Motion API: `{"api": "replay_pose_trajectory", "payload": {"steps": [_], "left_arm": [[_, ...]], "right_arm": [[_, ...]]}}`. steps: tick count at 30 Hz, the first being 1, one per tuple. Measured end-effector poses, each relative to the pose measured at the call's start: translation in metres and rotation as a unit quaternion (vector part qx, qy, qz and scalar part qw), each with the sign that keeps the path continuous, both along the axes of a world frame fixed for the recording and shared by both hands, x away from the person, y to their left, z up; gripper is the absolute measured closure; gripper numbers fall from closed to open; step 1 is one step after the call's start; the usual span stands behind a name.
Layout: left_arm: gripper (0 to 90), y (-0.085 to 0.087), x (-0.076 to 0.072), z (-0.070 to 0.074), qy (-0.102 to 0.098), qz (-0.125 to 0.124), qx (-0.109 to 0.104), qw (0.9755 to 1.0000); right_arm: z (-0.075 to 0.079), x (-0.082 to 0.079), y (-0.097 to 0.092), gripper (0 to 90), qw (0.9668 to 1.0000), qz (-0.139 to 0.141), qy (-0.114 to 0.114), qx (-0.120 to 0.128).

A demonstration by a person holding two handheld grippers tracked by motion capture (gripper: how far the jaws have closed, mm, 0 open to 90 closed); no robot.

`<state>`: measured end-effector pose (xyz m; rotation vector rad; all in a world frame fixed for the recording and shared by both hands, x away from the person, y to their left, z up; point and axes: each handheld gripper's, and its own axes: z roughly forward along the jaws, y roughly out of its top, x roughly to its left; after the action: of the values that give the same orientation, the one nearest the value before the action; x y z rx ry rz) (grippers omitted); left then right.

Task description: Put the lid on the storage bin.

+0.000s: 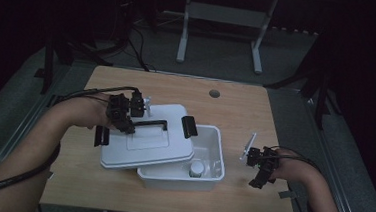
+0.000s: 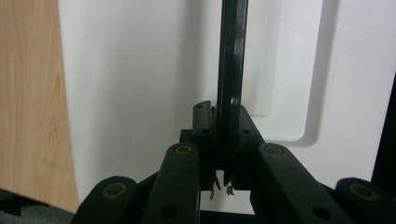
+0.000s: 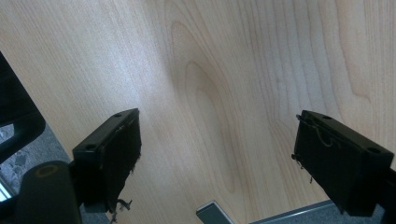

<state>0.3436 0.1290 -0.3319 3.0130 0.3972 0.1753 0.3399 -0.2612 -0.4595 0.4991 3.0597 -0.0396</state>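
Lid [image 1: 146, 143] of the white storage box [image 1: 207, 157] is off its seat and carried by the left gripper [image 1: 124, 124], which is clamped tight on the lid's black handle [image 1: 149, 124]. In the left gripper view the handle bar [image 2: 232, 70] runs straight up between the two closed jaws, pads pressing on either side of it, white lid surface [image 2: 140, 84] behind.

Position: the lid sits skewed over the left part of the box, overhanging it toward the person's left and covering roughly half of the opening. Right half of the box is open to view. A small white container with a pale cap [image 1: 196, 169] stands inside near the front wall. One black latch [image 1: 189, 126] shows at the lid's far right edge, another [image 1: 101, 136] at its left end.

Right gripper [image 1: 259, 163] rests to the right of the box, apart from it, jaws spread wide and empty; its own view shows bare wooden table [image 3: 210, 70] between the pads [image 3: 116, 149].

Status judgement: lid is mid-transfer. Whether it is coming off or going on cannot be settled from a single dim overhead frame. If closing, what remains is squaring the lid over the rim, lowering it, and snapping both latches. If opening, what remains is setting the lid down on the table [image 1: 255, 115].
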Motion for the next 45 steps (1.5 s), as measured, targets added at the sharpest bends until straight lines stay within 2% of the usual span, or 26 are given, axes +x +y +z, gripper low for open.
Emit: {"api": "replay_pose_trajectory", "payload": {"steps": [2,5,8,9,12,13,18,20,23,25,27,28,29,30,32,34,45], "left_arm": [[83.3,-0.002,0.0,0.0,0.001,-0.002,0.0,1.0],[83.3,-0.019,0.002,-0.002,0.003,-0.011,-0.004,0.9999],[83.3,-0.025,0.003,-0.002,0.004,-0.015,-0.009,0.9998],[83.3,-0.033,0.003,-0.003,0.005,-0.021,-0.014,0.9997],[83.2,-0.045,0.002,-0.006,0.004,-0.035,-0.007,0.9994],[83.2,-0.049,0.001,-0.007,-0.002,-0.041,-0.004,0.9991],[83.2,-0.065,-0.001,-0.015,-0.002,-0.059,-0.009,0.9982],[83.3,-0.068,0.0,-0.016,-0.002,-0.058,-0.013,0.9982],[83.3,-0.075,0.001,-0.019,0.007,-0.066,-0.025,0.9975],[83.3,-0.08,0.001,-0.022,0.01,-0.07,-0.025,0.9972],[83.3,-0.084,0.002,-0.024,0.012,-0.067,-0.027,0.9973],[83.2,-0.086,0.002,-0.026,0.016,-0.07,-0.025,0.9971],[83.2,-0.087,0.002,-0.027,0.013,-0.077,-0.025,0.9967],[83.2,-0.089,0.003,-0.028,0.014,-0.072,-0.031,0.9968],[83.2,-0.092,0.002,-0.031,0.013,-0.081,-0.02,0.9964],[83.1,-0.094,0.002,-0.032,0.018,-0.079,-0.023,0.9964],[83.0,-0.091,0.003,-0.031,0.018,-0.076,-0.02,0.9967]], "right_arm": [[0.0,0.0,0.0,14.5,1.0,0.0,0.001,-0.001],[-0.001,-0.001,-0.002,14.5,1.0,-0.002,0.003,-0.003],[-0.001,0.0,-0.002,14.5,1.0,-0.004,0.002,-0.003],[-0.001,0.0,-0.002,14.5,1.0,-0.004,0.003,-0.003],[0.0,0.001,-0.002,14.5,1.0,-0.002,0.003,-0.005],[0.001,0.0,-0.002,14.5,1.0,-0.002,0.002,-0.006],[0.001,0.0,-0.003,14.5,1.0,-0.001,0.003,-0.004],[0.001,-0.001,-0.003,14.5,1.0,-0.002,0.004,-0.005],[-0.001,-0.001,-0.004,14.5,1.0,-0.002,0.006,-0.005],[-0.001,-0.001,-0.006,14.5,0.9999,-0.006,0.006,-0.005],[-0.001,-0.001,-0.007,14.5,1.0,-0.005,0.006,-0.006],[-0.001,-0.001,-0.007,14.5,1.0,-0.006,0.005,-0.006],[-0.001,-0.001,-0.007,14.5,0.9999,-0.007,0.005,-0.006],[-0.001,-0.001,-0.008,14.5,0.9999,-0.008,0.005,-0.005],[-0.001,-0.002,-0.008,14.5,0.9999,-0.009,0.005,-0.003],[-0.002,-0.002,-0.009,14.6,0.9999,-0.009,0.006,-0.004],[-0.006,-0.002,-0.01,14.6,0.9999,-0.01,0.009,-0.004]]}}
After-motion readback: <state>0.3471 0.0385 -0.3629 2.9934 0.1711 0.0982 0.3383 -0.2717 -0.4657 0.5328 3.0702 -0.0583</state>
